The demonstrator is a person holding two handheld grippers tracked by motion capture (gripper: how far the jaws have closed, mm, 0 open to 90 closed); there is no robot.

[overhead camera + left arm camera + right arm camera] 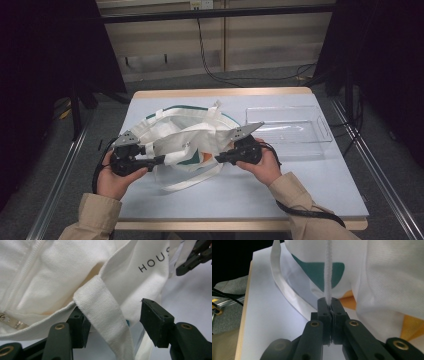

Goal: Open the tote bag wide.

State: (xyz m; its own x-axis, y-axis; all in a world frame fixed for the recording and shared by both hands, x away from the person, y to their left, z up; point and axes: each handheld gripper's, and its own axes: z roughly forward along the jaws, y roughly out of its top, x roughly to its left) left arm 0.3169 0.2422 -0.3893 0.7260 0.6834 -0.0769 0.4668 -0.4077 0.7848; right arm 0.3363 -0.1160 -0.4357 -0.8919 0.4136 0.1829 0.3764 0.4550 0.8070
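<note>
Tote bag [187, 145]: on the table [300, 190], centre-left. Tray [290, 131]: on the table, just right of the bag. Left gripper [159, 160]: at the bag's left edge. Right gripper [220, 159]: at its right edge, before the tray.

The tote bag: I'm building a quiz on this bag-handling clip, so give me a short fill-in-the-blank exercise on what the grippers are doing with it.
1. The right gripper is shut on the white ____ of the tote bag.
2. The left gripper has its jaws ____, with a bag strap lying between them.
3. Beside the bag on the table lies a clear plastic ____.
4. The black letters printed on the bag in the left gripper view read ____.

Missing words: fabric; open; tray; HOUS
</note>
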